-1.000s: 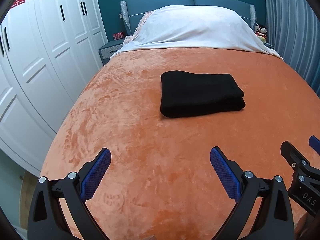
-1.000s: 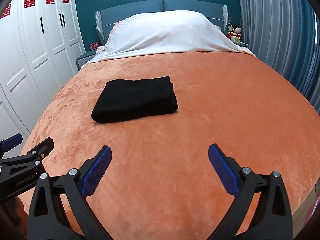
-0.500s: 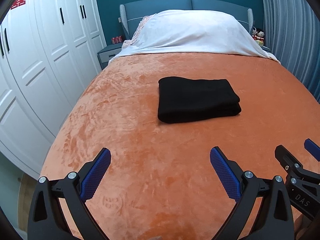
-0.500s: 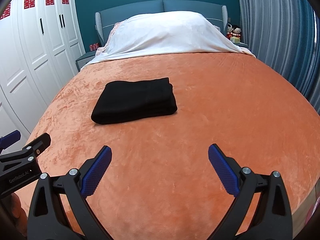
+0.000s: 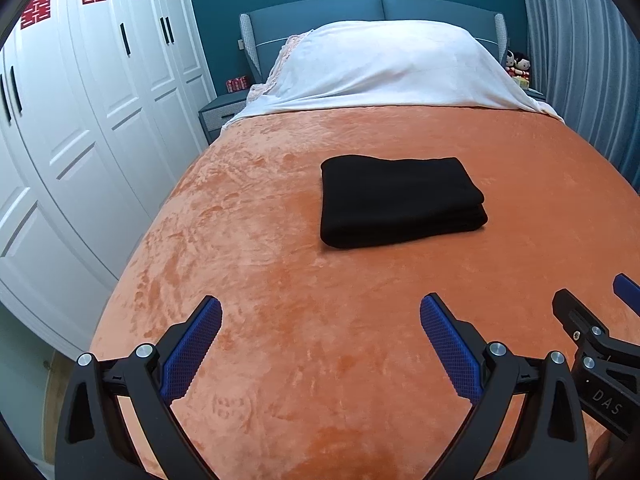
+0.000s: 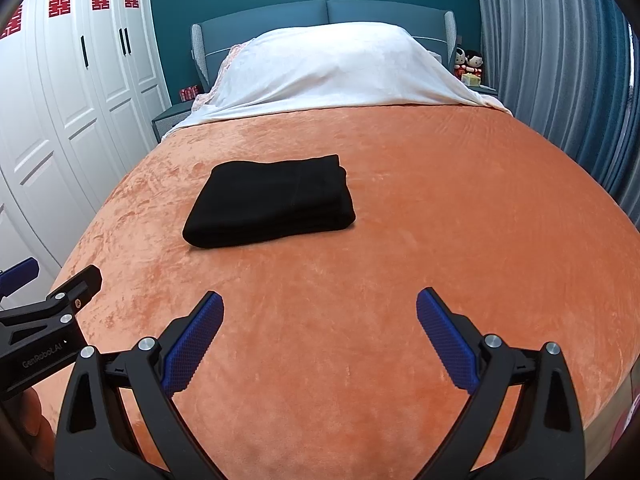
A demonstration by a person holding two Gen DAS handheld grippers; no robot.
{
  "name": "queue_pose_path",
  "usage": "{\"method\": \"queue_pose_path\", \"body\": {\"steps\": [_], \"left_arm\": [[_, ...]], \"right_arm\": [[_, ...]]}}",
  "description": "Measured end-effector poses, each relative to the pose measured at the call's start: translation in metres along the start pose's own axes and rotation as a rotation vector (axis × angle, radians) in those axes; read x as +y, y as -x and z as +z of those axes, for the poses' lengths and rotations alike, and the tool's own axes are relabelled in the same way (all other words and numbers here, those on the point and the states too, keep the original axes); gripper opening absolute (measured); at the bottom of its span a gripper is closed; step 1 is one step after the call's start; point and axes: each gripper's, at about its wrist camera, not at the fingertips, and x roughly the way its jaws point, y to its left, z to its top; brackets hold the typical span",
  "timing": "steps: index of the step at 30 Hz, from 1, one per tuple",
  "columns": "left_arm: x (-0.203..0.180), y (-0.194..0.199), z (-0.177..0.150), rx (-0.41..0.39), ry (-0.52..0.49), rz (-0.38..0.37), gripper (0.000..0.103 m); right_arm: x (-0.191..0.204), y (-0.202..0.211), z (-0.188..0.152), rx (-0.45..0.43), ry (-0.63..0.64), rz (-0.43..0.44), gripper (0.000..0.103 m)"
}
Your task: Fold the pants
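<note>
The black pants (image 5: 400, 200) lie folded into a neat thick rectangle in the middle of the orange bedspread; they also show in the right wrist view (image 6: 272, 202). My left gripper (image 5: 320, 312) is open and empty, held well back from the pants near the foot of the bed. My right gripper (image 6: 320, 308) is open and empty, also well short of the pants. Each gripper shows at the edge of the other's view: the right gripper (image 5: 600, 320) and the left gripper (image 6: 48, 292).
The orange bedspread (image 5: 260, 260) covers the bed. A white sheet over the pillows (image 5: 392, 64) lies at the head. White wardrobes (image 5: 88, 120) stand to the left, grey curtains (image 6: 560, 60) to the right, nightstands beside the blue headboard (image 6: 320, 12).
Both grippers have drawn back a little from the folded pants and tilted slightly. The pants have not moved. Both stay open.
</note>
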Motion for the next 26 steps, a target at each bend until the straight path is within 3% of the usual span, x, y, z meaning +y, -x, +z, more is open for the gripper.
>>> {"method": "queue_pose_path", "body": {"steps": [10, 17, 20, 26], "left_arm": [[-0.002, -0.005, -0.003, 0.026, 0.012, -0.024, 0.098], [-0.007, -0.004, -0.01, -0.004, -0.011, 0.001, 0.098], [-0.006, 0.0, -0.011, -0.013, -0.001, 0.046, 0.098], [-0.003, 0.002, -0.016, 0.011, -0.005, 0.002, 0.098]], "right_arm": [[0.0, 0.0, 0.0, 0.002, 0.002, 0.004, 0.095], [-0.003, -0.003, -0.003, 0.012, 0.01, 0.008, 0.095], [-0.004, -0.002, -0.005, 0.015, 0.01, 0.006, 0.095], [-0.005, 0.002, -0.008, 0.023, 0.016, 0.01, 0.095]]}}
